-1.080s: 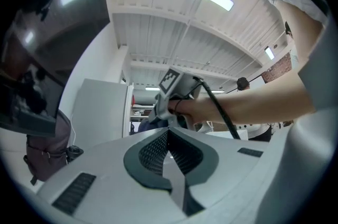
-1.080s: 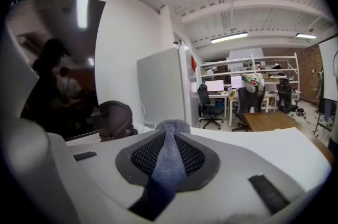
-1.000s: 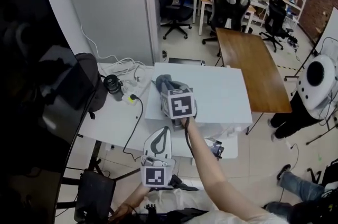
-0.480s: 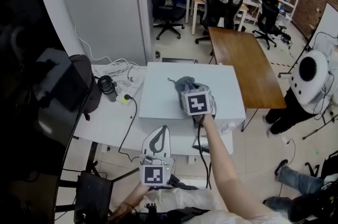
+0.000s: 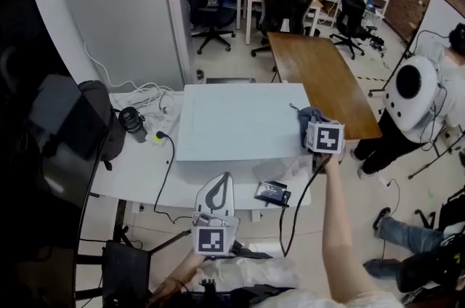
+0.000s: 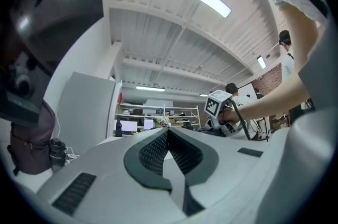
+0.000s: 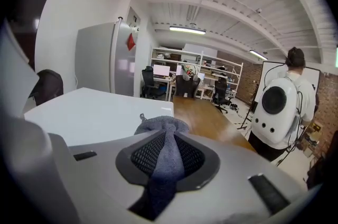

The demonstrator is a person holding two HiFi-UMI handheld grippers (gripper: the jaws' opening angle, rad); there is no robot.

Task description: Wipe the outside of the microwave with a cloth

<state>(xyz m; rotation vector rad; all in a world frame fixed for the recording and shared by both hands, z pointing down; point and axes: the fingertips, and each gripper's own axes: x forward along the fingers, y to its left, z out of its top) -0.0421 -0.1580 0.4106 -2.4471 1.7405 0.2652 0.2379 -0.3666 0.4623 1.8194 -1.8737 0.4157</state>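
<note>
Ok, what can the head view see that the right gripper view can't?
Only the head view shows the left tool, the small black cylinder on the desk, and the marker cube on the right tool. Only the right gripper view shows the ceiling light and, close up, the jaws pinching the grey cloth. Both show the cloth, the white microwave top, the wooden table and the person with a round white backpack.

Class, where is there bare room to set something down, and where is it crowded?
Bare: the microwave top, from its left edge to the cloth at its right edge. Crowded: the table's left end, with cables, black canister and bag.
</note>
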